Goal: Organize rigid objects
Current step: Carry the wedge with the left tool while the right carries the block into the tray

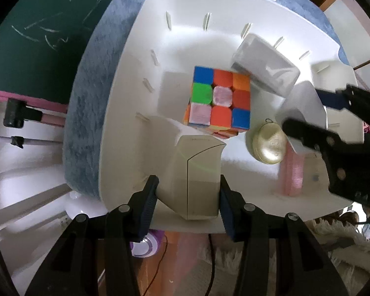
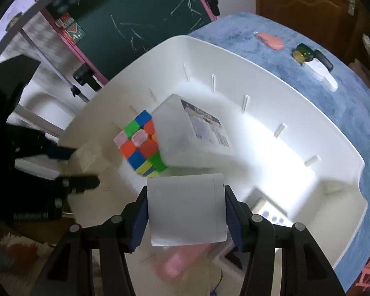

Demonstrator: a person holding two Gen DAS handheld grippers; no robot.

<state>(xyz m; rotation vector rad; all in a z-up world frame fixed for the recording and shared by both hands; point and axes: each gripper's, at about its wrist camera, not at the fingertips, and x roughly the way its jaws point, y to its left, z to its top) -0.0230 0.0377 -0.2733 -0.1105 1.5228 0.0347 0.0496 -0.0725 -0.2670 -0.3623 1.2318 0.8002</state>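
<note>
Two handheld grippers reach down over a white plastic bin (image 1: 125, 79) that sits on a blue fuzzy surface (image 1: 91, 79).

At the bottom centre of the left wrist view, the left gripper (image 1: 188, 198) is clamped on a pale beige box (image 1: 197, 172) with rounded edges, tilted over the bin's near wall.

At the bottom centre of the right wrist view, the right gripper (image 2: 186, 215) squeezes a plain white box (image 2: 186, 209) with rounded corners, held upright.

Inside the bin, mid-frame, a scrambled colour cube (image 1: 220, 97) touches a translucent labelled container (image 2: 192, 133). A gold oval case (image 1: 266, 145) and a pink block (image 1: 293, 172) lie at the lower right of the left view.
</note>
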